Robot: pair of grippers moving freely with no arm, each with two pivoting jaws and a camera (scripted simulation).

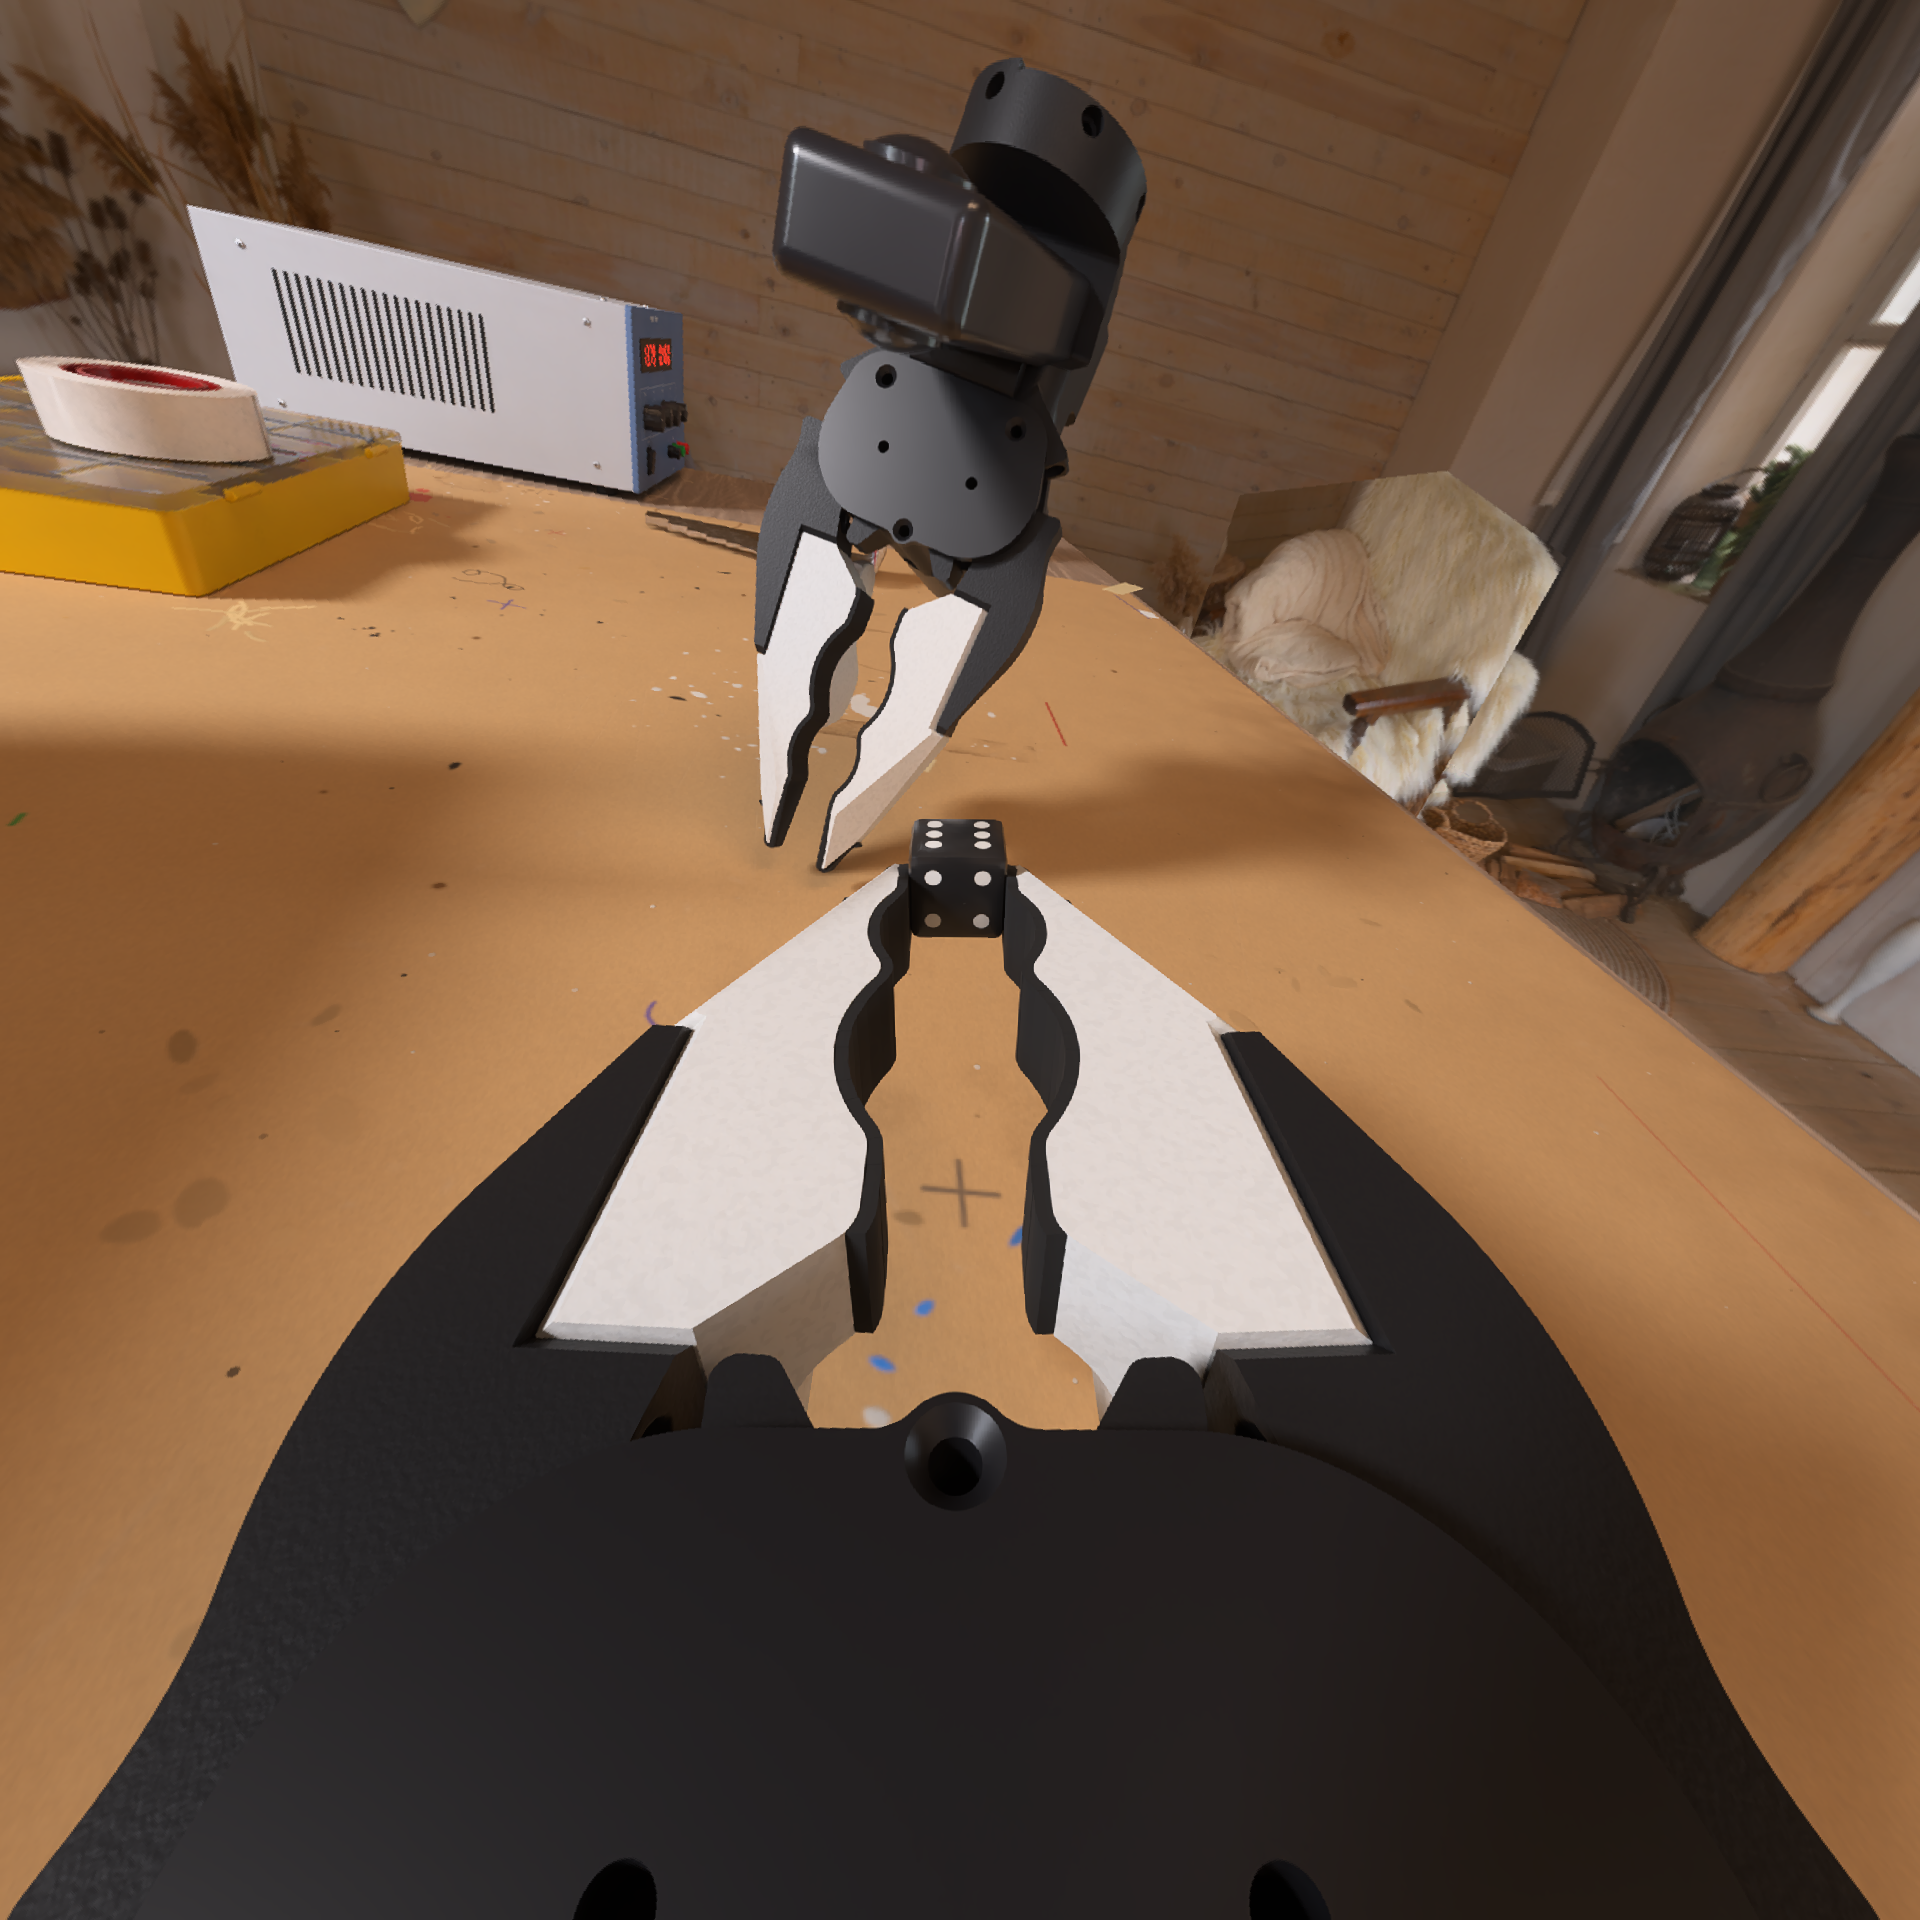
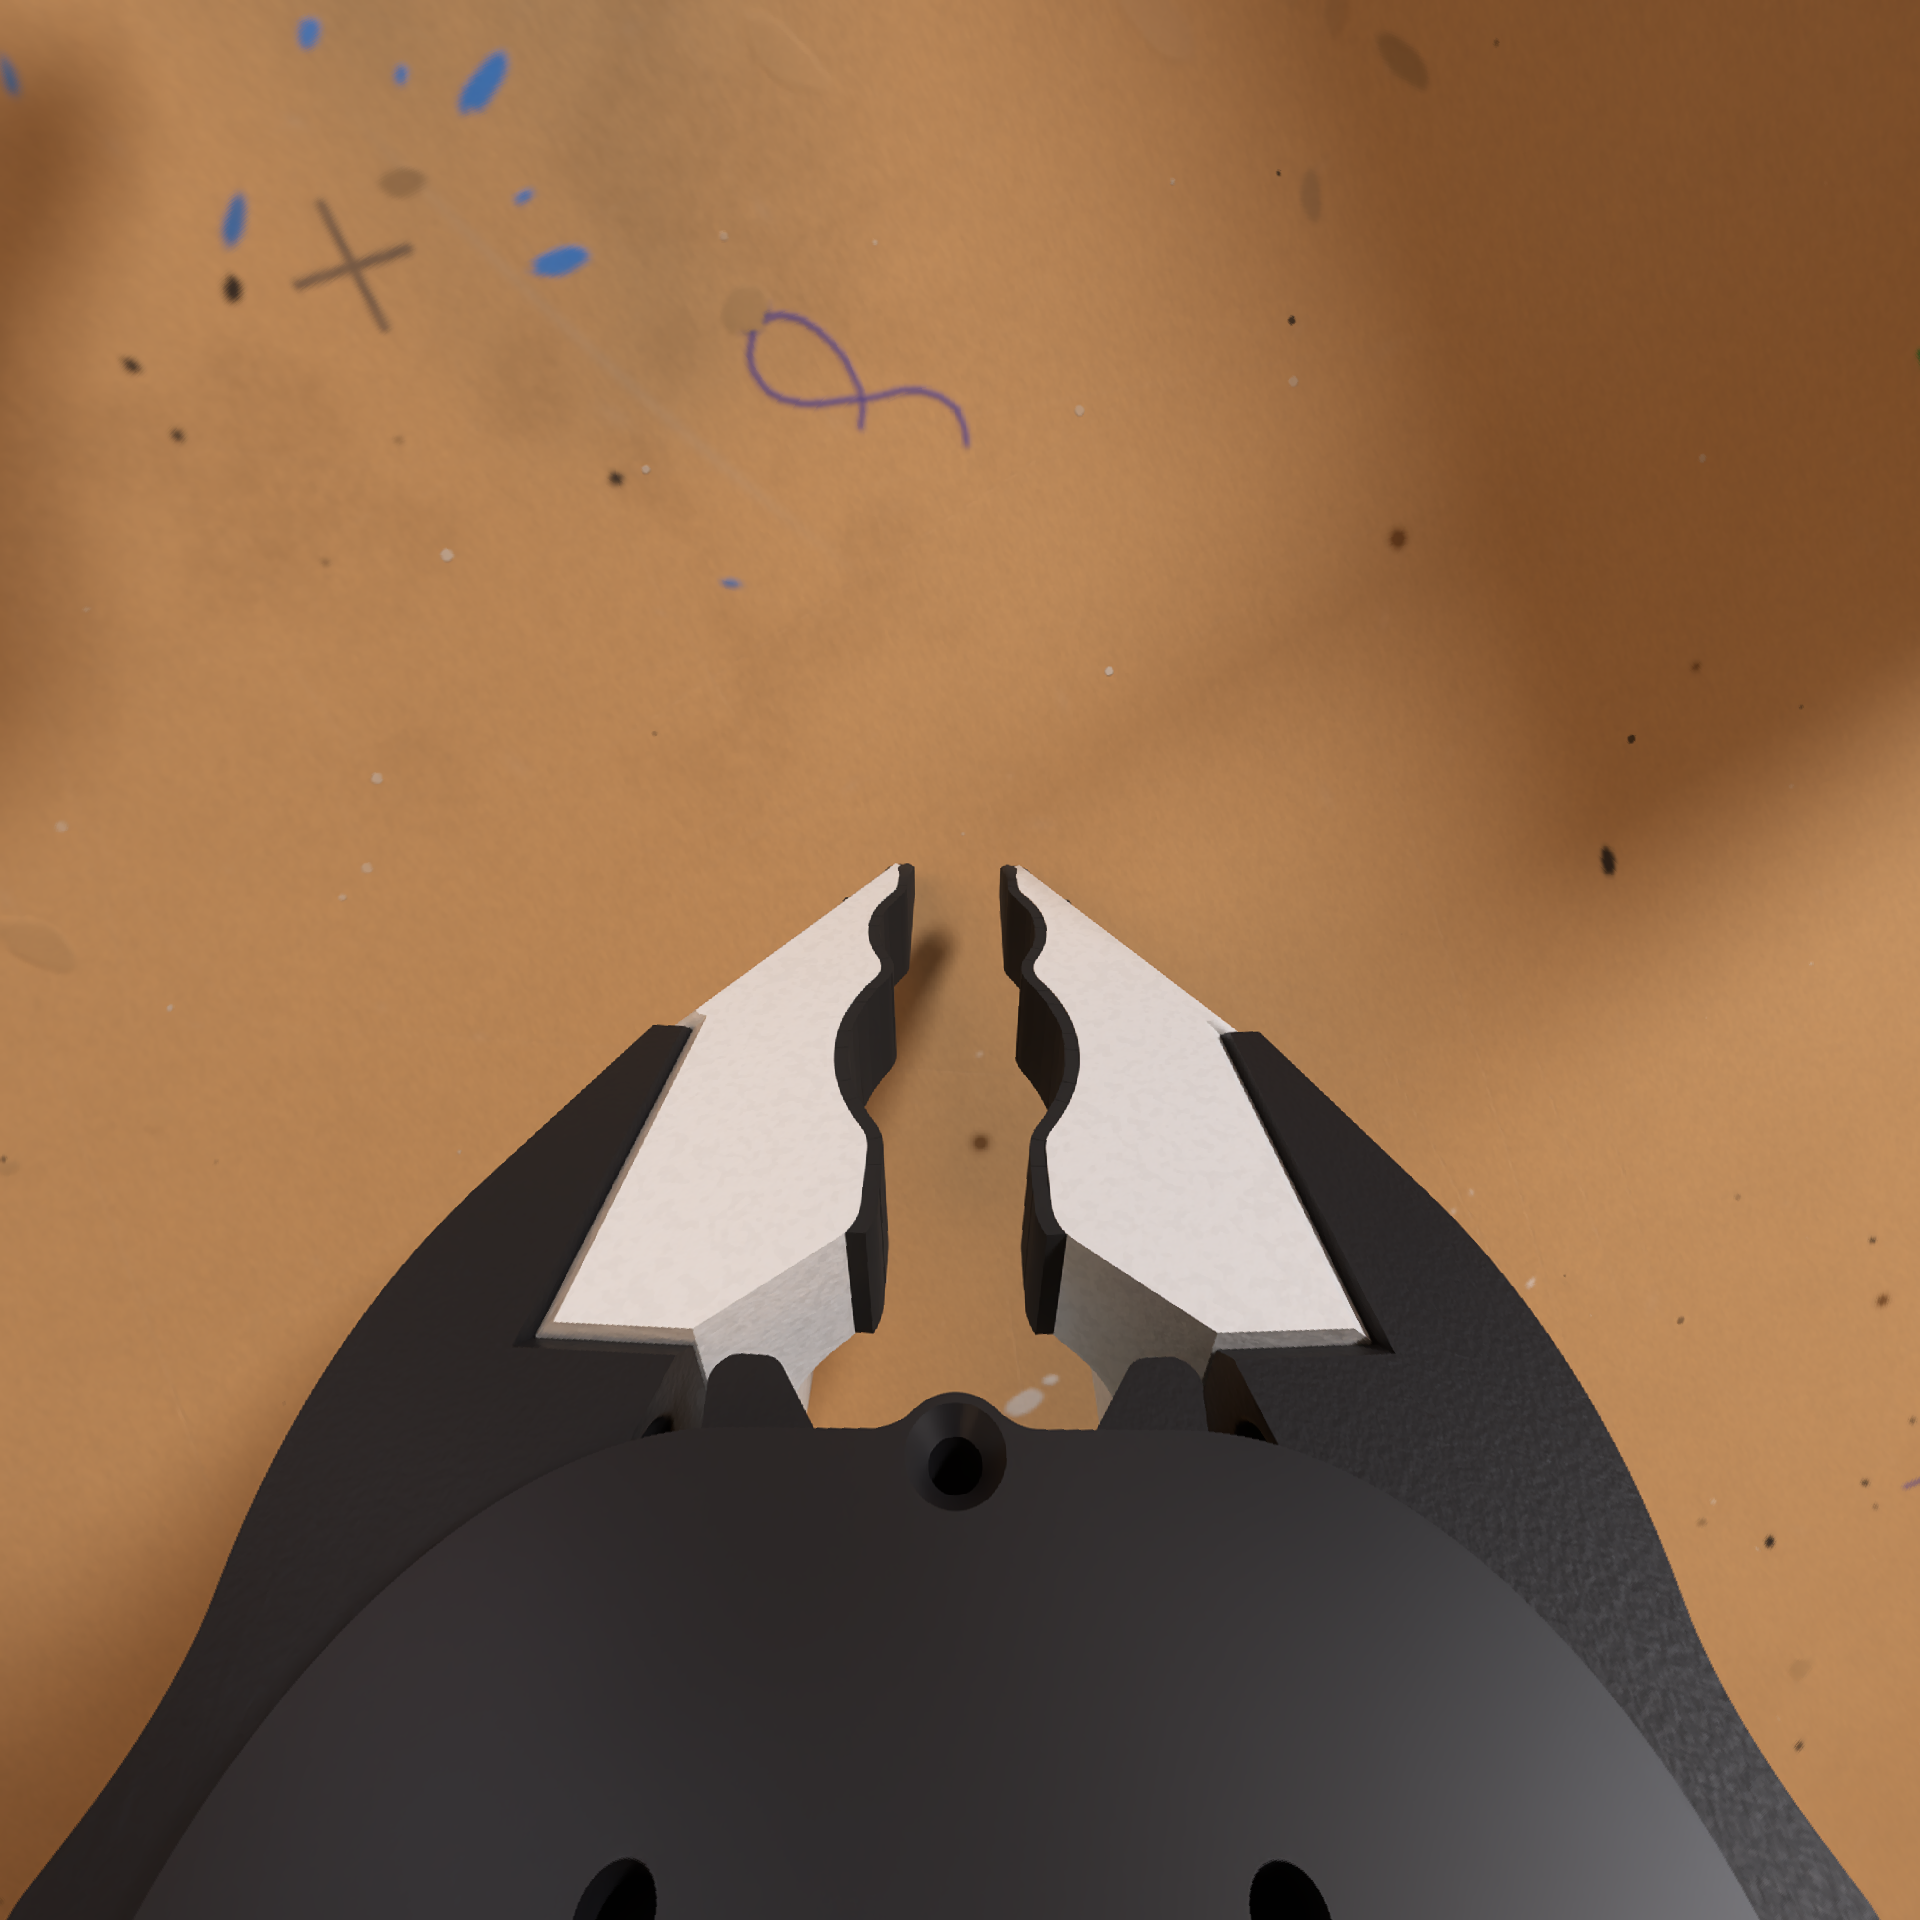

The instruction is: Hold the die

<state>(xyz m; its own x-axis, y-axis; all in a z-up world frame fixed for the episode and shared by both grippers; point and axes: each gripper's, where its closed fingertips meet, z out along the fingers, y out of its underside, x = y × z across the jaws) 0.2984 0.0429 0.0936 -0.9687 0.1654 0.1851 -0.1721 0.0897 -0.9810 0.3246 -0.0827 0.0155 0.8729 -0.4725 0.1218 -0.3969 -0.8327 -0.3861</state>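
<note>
A black die [image 1: 956, 878] with white pips sits between the fingertips of my left gripper [image 1: 956, 896], which is shut on it low over the tan table [image 1: 416, 935]. I cannot tell whether the die touches the table. My right gripper [image 1: 812, 847] hangs tip-down just left of and beyond the die, its tips close to the table. In the right wrist view the right gripper [image 2: 956, 883] has a narrow gap between its fingers with nothing in it. The die is not in that view.
A yellow case [image 1: 197, 520] with a roll of tape [image 1: 145, 410] on it stands at the far left. A white power supply [image 1: 447, 353] is behind it. The table's right edge [image 1: 1455, 862] drops to a floor with a fur-covered chair [image 1: 1382, 613].
</note>
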